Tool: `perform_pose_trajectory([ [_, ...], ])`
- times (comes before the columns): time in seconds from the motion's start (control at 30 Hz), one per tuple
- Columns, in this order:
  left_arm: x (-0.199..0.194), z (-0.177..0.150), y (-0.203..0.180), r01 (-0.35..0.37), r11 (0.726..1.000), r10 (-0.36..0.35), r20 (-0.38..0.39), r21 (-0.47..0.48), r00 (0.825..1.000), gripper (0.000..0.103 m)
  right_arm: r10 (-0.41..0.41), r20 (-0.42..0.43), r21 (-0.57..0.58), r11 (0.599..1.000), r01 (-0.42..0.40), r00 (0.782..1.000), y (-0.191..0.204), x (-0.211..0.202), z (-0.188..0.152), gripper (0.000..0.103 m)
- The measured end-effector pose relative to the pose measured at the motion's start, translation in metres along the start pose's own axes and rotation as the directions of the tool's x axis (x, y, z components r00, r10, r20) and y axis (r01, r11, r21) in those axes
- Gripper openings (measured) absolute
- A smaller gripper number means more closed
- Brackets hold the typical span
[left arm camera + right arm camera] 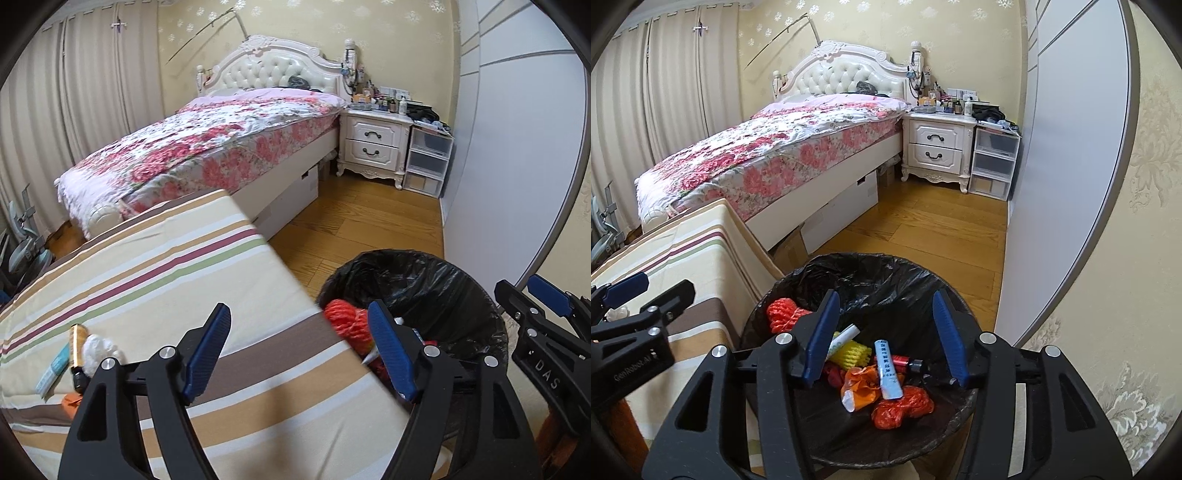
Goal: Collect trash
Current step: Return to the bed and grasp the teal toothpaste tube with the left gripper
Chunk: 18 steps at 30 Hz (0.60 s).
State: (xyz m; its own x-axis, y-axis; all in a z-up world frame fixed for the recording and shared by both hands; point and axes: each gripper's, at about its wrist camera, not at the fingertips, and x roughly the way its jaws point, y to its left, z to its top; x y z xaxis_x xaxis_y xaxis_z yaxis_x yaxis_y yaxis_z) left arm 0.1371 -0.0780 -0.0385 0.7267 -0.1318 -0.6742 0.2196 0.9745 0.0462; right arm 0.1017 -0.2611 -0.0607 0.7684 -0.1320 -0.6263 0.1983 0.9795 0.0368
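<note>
A bin with a black liner (871, 280) stands on the floor; it also shows in the left wrist view (424, 280). It holds an orange net (785, 314), a yellow foam piece (849, 354), a white-blue tube (888, 373) and orange bags (901, 406). My right gripper (886, 332) hangs open and empty above the bin. My left gripper (299, 350) is open and empty over the striped cushion (166, 266), near its right edge. On the cushion at the left lie a brown bottle (76, 350), a white wad (98, 349), a blue-white packet (53, 371) and an orange scrap (70, 400).
A bed with a floral cover (207, 147) stands behind the cushion. A white nightstand (373, 144) and plastic drawers (428, 158) stand at the far wall. A grey wardrobe (517, 155) lines the right side. Wooden floor (362, 221) lies between them.
</note>
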Motion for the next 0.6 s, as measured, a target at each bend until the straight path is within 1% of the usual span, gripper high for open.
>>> perform_pose_trajectory([
  [0.13,-0.011,-0.010,0.029,-0.031,0.999,0.031,-0.009,-0.034,0.999,0.074,0.043,-0.016,-0.015,0.999,-0.043,0.999,0.018,-0.003,-0.005,0.051],
  [0.37,-0.030,-0.032,0.087,-0.106,0.988,0.103,-0.034,-0.110,0.994,0.074,0.128,-0.036,-0.101,0.986,-0.131,0.991,0.073,-0.009,-0.010,0.051],
  [0.47,-0.039,-0.042,0.115,-0.147,0.979,0.142,-0.042,-0.141,0.989,0.074,0.166,-0.049,-0.138,0.975,-0.172,0.985,0.098,-0.012,-0.012,0.051],
  [0.6,-0.047,-0.055,0.154,-0.214,0.960,0.206,-0.059,-0.183,0.977,0.075,0.210,-0.064,-0.192,0.957,-0.219,0.976,0.130,-0.018,-0.016,0.051],
])
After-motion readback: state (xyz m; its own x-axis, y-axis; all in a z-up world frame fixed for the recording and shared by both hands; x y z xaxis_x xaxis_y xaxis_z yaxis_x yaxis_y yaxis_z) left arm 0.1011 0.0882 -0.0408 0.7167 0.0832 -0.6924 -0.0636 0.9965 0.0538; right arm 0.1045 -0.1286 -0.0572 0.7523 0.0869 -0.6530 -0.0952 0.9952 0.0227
